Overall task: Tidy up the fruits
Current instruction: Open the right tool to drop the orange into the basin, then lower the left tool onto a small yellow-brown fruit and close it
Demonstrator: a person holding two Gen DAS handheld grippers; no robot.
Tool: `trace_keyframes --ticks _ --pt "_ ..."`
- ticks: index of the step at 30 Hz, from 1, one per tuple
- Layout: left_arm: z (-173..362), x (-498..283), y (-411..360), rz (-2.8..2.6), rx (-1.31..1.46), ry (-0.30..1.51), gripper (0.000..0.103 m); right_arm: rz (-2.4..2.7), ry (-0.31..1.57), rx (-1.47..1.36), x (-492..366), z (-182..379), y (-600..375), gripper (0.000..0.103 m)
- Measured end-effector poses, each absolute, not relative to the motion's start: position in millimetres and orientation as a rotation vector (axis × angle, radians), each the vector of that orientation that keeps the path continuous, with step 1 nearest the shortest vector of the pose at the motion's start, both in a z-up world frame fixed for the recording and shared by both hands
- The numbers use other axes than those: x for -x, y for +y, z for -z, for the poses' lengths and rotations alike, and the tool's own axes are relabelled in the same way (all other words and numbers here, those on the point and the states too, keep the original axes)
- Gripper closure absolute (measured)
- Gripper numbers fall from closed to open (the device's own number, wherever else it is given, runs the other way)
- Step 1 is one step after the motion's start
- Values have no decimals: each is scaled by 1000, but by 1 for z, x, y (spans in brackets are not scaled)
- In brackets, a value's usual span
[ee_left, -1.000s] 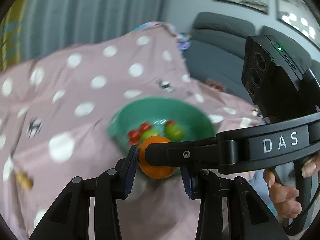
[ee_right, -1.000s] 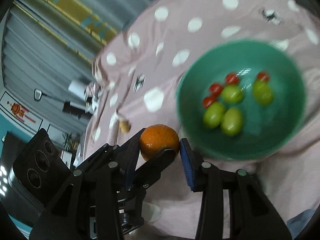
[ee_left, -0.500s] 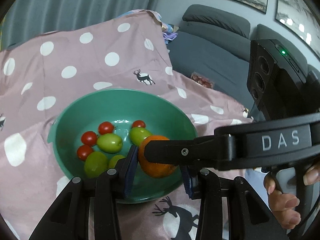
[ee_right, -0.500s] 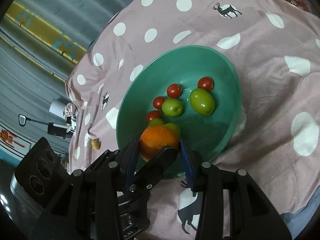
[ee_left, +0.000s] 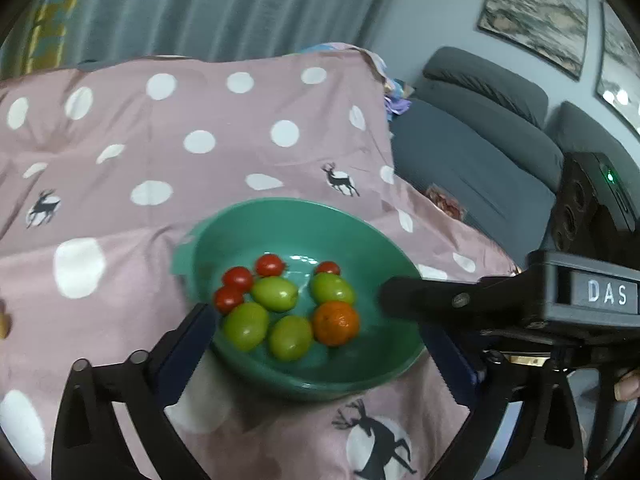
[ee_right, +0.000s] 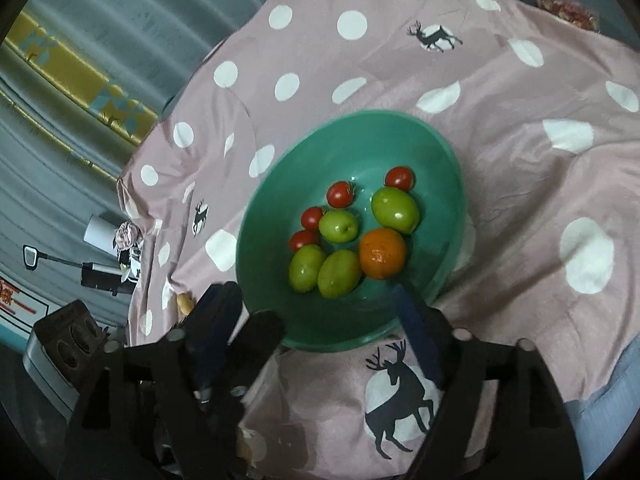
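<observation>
As seen from both wrist views, marks the end of a placing step, by judgement: orange (ee_left: 335, 323) at rest inside the green bowl (ee_left: 304, 216), on the near right of the heap. Touches one green fruit (ee_left: 332, 288) on its far side and lies just beside another (ee_left: 290, 338) on its left. Holds four green fruits and four cherry tomatoes (ee_left: 270, 265) in all, the tomatoes toward the far left. Stands on a pink dotted cloth (ee_left: 120, 160), with a grey sofa (ee_left: 480, 160) at far right.

Left gripper (ee_left: 320, 326): fingers spread wide, flanking the bowl's near wall in this view, holding nothing. Right gripper (ee_right: 314, 300): likewise spread wide and empty, poised at the near rim. Appears in the left view as a black bar reaching in from the right.

Orientation: orange close to round, so offers no usable long axis; shows a paler, scuffed patch turned upward and toward the near side. Green fruits oval, long axes lying roughly flat in the bowl; stem ends not discernible.

Next move, as judged: calls for drawing both tools back clear of the rim, then looking for fruit outside the bowl. Shows one small yellowish item (ee_right: 184, 303) on the cloth, left of the bowl, too small to identify. If fruit, calls for a much narrower opening and a light squeeze.
</observation>
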State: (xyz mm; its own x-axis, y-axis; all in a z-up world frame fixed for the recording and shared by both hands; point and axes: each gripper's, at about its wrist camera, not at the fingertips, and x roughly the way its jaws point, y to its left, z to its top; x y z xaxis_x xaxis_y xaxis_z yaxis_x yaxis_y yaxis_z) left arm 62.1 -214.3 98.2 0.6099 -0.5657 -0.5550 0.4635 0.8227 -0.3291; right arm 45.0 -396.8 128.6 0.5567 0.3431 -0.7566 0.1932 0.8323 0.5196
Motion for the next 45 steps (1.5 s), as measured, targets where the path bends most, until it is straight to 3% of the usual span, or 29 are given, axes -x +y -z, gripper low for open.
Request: trace_keyframes --ticks 2,8,17,29,37,39,42,44,45 --pt "-104 -54 -207 549 91 679 1 -59 993 -584 -42 -133 -393 13" --pt "-109 -42 -170 422 13 643 1 -88 997 -519 -41 -137 -368 13" --pt "-103 -45 -85 123 97 647 1 -218 1030 -495 -52 -132 -315 13" --pt "-67 -66 1 -37 280 805 1 -296 1078 -455 -70 -115 -259 13" --pt "-58 -68 19 -190 260 680 2 -347 1140 -484 -85 -93 -227 13" --pt "-58 -71 22 -163 302 673 6 -353 1144 -486 -85 -91 -222 13" --pt "-60 -82 16 -136 280 671 23 -352 1163 -484 -87 -85 -217 13" --pt "-58 -91 8 -141 218 703 57 -352 1174 -486 -88 -82 -217 13" --pt "-57 -92 6 -144 209 708 63 -351 1179 -492 -89 -80 -218 13"
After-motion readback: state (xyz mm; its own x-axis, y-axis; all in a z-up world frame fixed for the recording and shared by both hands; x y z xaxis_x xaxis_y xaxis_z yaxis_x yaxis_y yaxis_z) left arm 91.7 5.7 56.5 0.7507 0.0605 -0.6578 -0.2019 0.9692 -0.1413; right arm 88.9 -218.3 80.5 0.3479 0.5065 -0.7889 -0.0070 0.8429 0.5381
